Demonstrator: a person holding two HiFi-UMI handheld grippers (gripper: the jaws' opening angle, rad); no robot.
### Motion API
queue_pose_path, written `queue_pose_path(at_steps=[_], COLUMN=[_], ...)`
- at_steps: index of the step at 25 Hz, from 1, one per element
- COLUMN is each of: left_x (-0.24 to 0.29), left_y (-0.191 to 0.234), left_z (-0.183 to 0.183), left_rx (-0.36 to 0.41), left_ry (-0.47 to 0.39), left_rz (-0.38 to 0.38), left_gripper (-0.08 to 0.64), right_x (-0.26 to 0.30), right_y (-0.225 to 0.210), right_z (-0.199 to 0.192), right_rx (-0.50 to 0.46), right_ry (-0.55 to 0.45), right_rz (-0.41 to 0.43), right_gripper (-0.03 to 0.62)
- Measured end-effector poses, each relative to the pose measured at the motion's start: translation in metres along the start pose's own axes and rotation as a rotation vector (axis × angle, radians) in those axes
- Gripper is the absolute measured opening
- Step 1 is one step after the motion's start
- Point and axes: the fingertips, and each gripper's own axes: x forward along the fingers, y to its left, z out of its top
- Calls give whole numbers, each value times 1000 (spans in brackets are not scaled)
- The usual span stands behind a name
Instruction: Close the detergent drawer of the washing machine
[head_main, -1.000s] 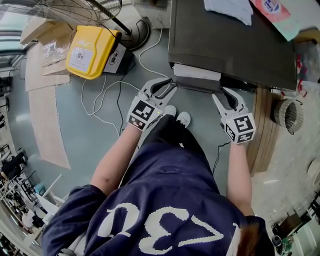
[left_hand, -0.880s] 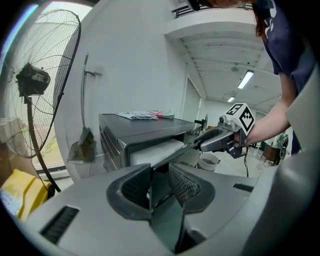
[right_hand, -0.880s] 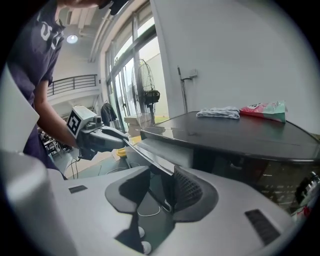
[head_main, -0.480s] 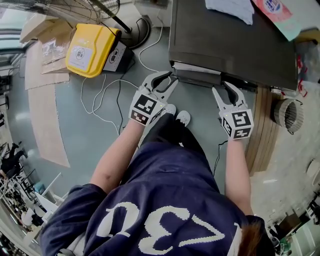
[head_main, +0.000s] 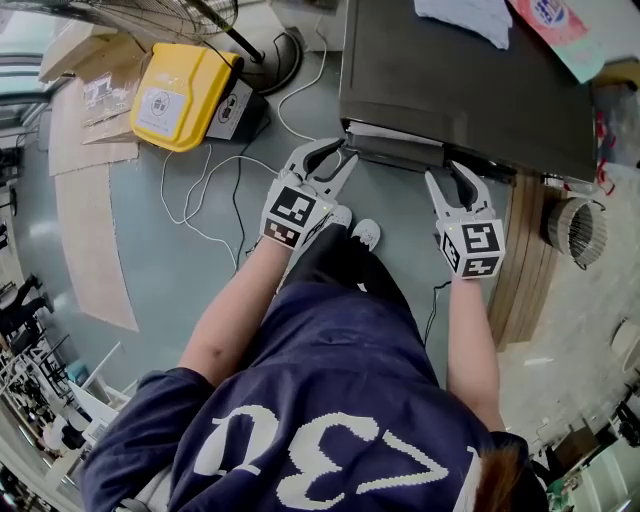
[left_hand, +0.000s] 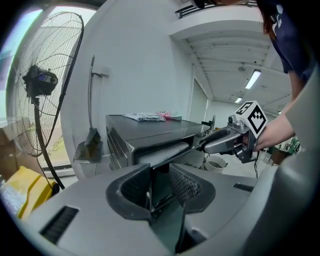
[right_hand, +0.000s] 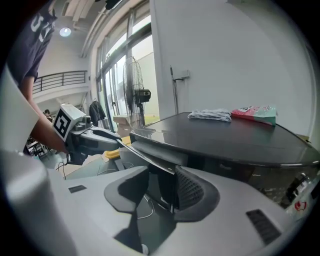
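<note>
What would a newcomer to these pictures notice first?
Two hand-held grippers, the left gripper and the right gripper, stand at the front of the detergent drawer, which sticks out a little from the dark washing machine. Both have jaws apart; the right's have just been opening. On the floor, at the head view's upper left, lies a bright yellow case.

Detergent drawer juts from the front of the washing machine, at its left end. On top, a cloth, with a packet to its right; left of the machine, a case on the floor.
</note>
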Motion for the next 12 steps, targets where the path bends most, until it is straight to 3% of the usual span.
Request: queue_pose_path(at_steps=[8,12], left_x=[12,12], left_y=[14,18], left_z=[9,8], left_rx=[-10,-59], left_ry=[1,-18], left_rz=[53,75], left_gripper=[130,132], right_x=[12,13], right_y=[-13,-15], right_z=[10,8], right_rx=[28,49], right_ry=[-5,-29], right_rz=[-66,-100], right_gripper=[184,186])
